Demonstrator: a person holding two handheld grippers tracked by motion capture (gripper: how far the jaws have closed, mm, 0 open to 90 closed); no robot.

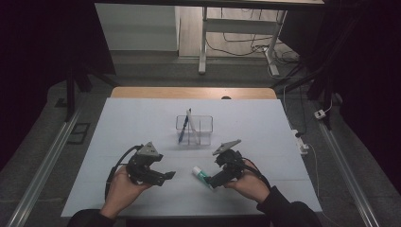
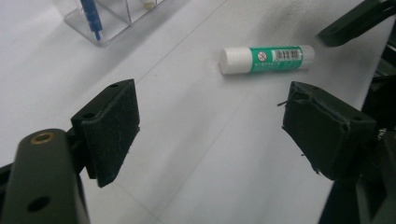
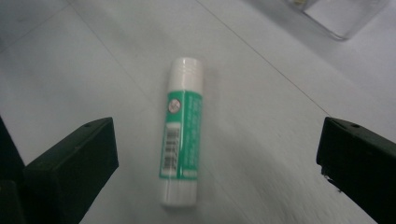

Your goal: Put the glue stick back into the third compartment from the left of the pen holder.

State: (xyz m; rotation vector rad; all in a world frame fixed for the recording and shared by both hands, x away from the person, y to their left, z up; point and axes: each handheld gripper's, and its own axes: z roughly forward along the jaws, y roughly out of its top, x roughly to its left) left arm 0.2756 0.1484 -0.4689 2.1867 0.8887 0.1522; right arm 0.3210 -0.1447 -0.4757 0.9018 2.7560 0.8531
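The right tongs (image 3: pixel 215 154) are spread wide over the green-and-white plastic glue stick (image 3: pixel 181 135), lying on the white counter (image 1: pixel 118 123) near its front edge. The left tongs (image 2: pixel 210 126) are spread, empty.

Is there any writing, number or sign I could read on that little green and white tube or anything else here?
No text can be read.
Glue stick: a barcode and a round crossed-out sign on the green label; its small print is too blurred to read.
Blue pen in the clear organizer: no lettering legible.
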